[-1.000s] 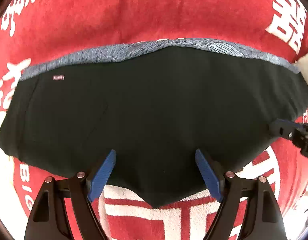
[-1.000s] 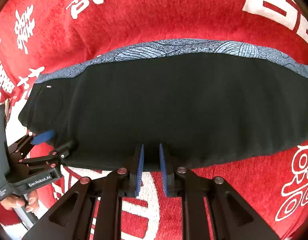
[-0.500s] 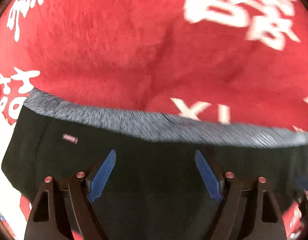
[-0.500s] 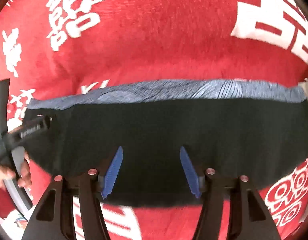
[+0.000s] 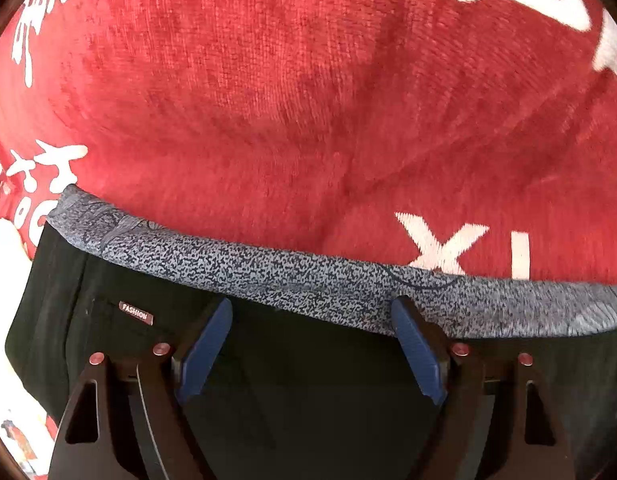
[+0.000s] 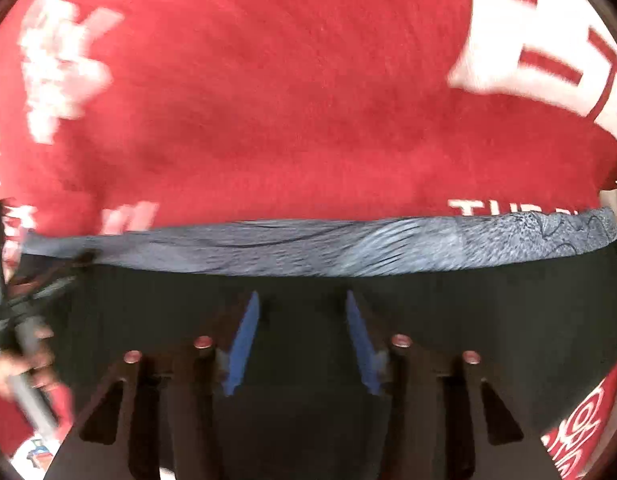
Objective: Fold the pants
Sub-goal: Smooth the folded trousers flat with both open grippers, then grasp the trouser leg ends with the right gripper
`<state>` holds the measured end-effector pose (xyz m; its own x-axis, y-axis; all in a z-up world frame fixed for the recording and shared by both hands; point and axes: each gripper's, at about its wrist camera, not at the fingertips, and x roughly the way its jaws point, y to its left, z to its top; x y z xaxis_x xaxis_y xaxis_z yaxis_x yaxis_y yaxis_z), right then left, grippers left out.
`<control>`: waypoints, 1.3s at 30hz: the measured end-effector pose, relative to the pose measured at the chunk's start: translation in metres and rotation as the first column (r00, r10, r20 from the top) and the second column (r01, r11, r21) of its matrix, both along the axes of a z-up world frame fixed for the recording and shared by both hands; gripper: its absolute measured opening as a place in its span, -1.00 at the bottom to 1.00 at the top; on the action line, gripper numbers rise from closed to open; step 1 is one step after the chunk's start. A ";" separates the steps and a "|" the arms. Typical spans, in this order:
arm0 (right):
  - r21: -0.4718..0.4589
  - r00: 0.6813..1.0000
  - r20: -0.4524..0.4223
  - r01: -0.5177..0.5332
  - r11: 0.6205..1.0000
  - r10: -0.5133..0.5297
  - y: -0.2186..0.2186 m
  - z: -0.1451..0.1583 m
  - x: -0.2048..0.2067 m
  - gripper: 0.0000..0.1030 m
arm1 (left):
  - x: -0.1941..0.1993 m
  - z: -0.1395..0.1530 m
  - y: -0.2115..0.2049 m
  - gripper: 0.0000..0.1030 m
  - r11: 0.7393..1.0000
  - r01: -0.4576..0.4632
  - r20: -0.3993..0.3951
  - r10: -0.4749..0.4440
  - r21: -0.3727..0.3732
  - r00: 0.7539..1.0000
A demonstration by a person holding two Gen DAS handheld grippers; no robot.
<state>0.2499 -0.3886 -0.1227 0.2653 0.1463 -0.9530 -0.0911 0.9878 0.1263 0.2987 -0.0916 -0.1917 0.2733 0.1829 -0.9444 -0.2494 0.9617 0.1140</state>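
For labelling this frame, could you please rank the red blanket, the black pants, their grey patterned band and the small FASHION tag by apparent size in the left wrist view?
1. red blanket
2. black pants, partly hidden by the claw
3. grey patterned band
4. FASHION tag

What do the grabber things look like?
Both look alike: the left gripper and right gripper each have two black plastic fingers with triangle-shaped holes, small round reddish bolts, and blue ridged pads on the inner faces.

Place: likely a home
Evidence: plush red blanket [image 5: 308, 100] with white woven characters fills the frame, black pants [image 5: 308, 380] laid on it
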 end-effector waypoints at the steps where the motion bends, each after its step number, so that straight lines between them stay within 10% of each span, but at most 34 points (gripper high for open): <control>1: 0.004 1.000 0.024 0.001 1.000 -0.001 -0.003 0.001 0.006 -0.13 | -0.001 0.002 0.000 0.61 1.000 0.005 -0.002 -0.005 0.001 1.000; 7: -0.016 0.992 0.007 0.129 0.992 -0.129 -0.046 0.020 -0.009 0.05 | -0.030 0.029 -0.008 0.61 0.999 0.024 -0.015 -0.025 -0.023 1.000; 23: -0.210 0.995 0.070 -0.048 0.977 0.064 -0.041 0.017 -0.117 0.25 | -0.137 0.046 -0.101 0.61 0.963 0.268 -0.051 -0.266 0.041 0.963; 30: -0.038 0.998 0.017 0.062 0.997 -0.061 -0.061 0.034 -0.119 0.28 | -0.122 0.068 -0.100 0.61 0.981 0.179 -0.094 -0.186 -0.080 0.978; 39: 0.040 0.983 -0.027 0.184 0.982 -0.183 -0.109 0.045 -0.145 0.35 | -0.106 0.085 -0.167 0.61 0.952 0.293 -0.071 -0.299 -0.089 0.951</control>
<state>0.1050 -0.4978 -0.0778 0.2697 0.1378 -0.9530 0.0942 0.9812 0.1685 0.1931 -0.2582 -0.1067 0.2248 0.0315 -0.9739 0.0552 0.9975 0.0450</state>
